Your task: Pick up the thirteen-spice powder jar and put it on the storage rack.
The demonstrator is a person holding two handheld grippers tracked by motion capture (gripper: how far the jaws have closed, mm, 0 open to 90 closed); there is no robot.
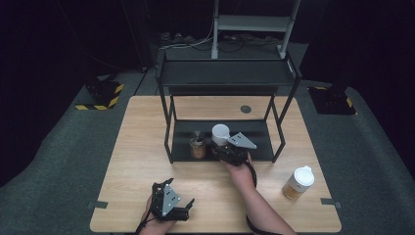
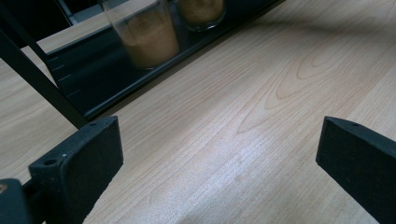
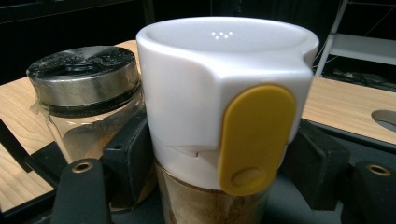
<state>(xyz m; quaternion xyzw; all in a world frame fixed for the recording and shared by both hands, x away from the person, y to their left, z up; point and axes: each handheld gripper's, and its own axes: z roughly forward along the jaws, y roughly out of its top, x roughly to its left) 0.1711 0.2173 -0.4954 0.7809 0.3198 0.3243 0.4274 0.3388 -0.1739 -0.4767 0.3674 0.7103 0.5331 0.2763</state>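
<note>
A spice jar with a white lid and yellow tab [image 3: 219, 107] stands on the lower shelf of a black rack [image 1: 259, 147]. My right gripper [image 3: 217, 158] is shut on it, one pad on each side below the lid. In the high view this jar [image 1: 220, 133] sits just beyond the right gripper [image 1: 230, 149]. Beside it stands a glass jar with a dark metal lid [image 3: 84, 88], also brown-filled [image 1: 198, 147]. My left gripper [image 1: 180, 195] rests near the table's front edge, jaws wide open over bare wood [image 2: 219, 154], facing the two jars [image 2: 149, 37].
A second white-lidded jar [image 1: 297, 182] stands on the wooden table [image 1: 142, 147] at the right front. The rack's upper shelf [image 1: 227, 73] overhangs the lower one, with thin black legs [image 1: 169, 132] at the corners. A round hole [image 1: 245, 109] is in the tabletop behind the rack.
</note>
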